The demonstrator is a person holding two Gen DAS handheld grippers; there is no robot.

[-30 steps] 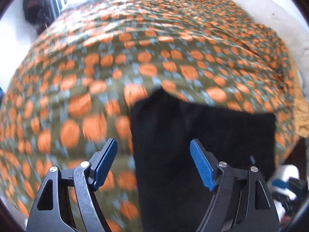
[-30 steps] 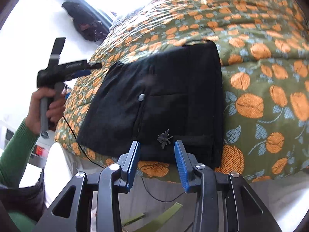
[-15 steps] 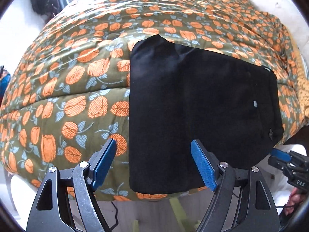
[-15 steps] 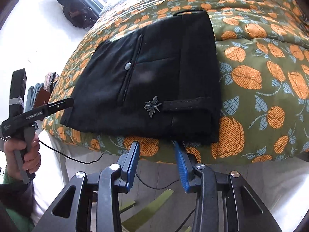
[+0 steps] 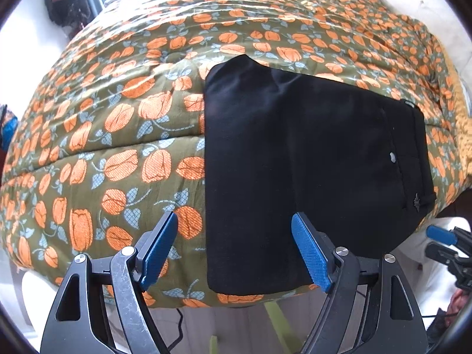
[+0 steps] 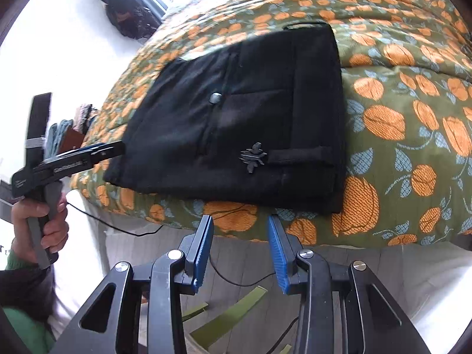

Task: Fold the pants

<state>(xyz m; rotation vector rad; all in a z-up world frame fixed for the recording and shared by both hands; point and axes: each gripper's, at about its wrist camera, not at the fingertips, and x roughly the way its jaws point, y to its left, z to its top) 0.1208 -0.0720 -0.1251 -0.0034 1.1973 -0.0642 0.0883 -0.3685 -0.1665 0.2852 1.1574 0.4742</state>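
The black pants [image 5: 295,159] lie folded into a flat rectangle on the bed's flowered cover [image 5: 118,118], near its front edge. The waistband with its button and metal charm shows at the right in the left wrist view and facing me in the right wrist view [image 6: 250,124]. My left gripper [image 5: 234,250] is open and empty, held off the bed's edge in front of the pants. It also shows in the right wrist view [image 6: 97,150], at the left. My right gripper [image 6: 240,250] is open and empty, just off the bed below the waistband. It also shows in the left wrist view [image 5: 442,236].
The olive cover with orange flowers [image 6: 413,103] spreads over the whole bed. A dark bundle [image 6: 126,14] hangs by the bright window at the far left. A thin cable [image 6: 236,280] trails on the grey floor below the bed's edge.
Both grippers have pulled back from the pants toward the bed's front edge and stay open. The folded pants have not moved.
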